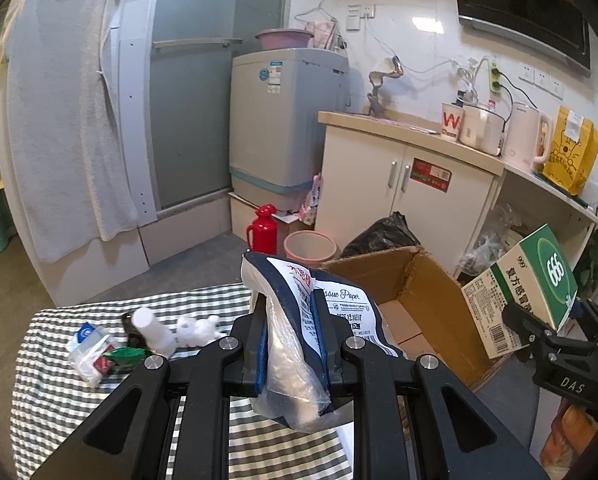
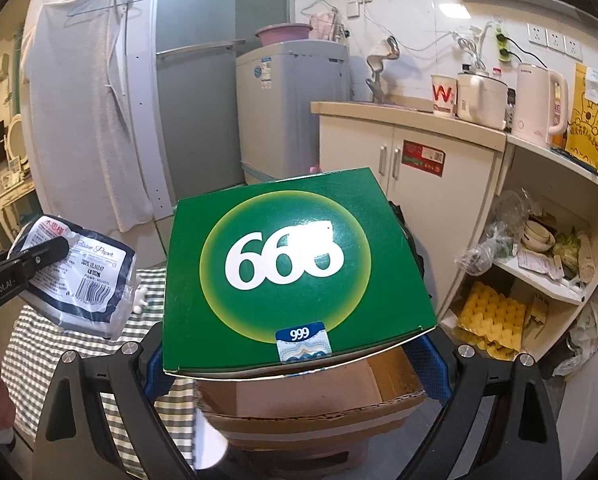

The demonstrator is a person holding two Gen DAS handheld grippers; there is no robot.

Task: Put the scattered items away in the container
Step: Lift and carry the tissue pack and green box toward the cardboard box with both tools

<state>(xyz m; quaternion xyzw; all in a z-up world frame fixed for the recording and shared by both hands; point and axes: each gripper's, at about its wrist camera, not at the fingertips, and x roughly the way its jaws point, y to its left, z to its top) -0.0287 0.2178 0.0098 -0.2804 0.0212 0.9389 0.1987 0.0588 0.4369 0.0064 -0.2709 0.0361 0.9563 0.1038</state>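
Holding tissue pack point(image 1: 295, 332) pinched in my left gripper point(image 1: 289, 344); green box point(image 2: 295, 268) clamped wide in my right gripper point(image 2: 299, 364). Carton point(image 1: 415, 312) lies at 2 o'clock from left, directly beneath right: right nearer.

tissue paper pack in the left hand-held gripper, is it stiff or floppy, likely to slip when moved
Probably floppy: the tissue paper pack is pinched thin where the left hand-held gripper clamps it, and its loose plastic end sags below. It looks light, mostly air and paper. The glossy wrapper may slide a little, though the deep squeeze should hold it over the cardboard box.
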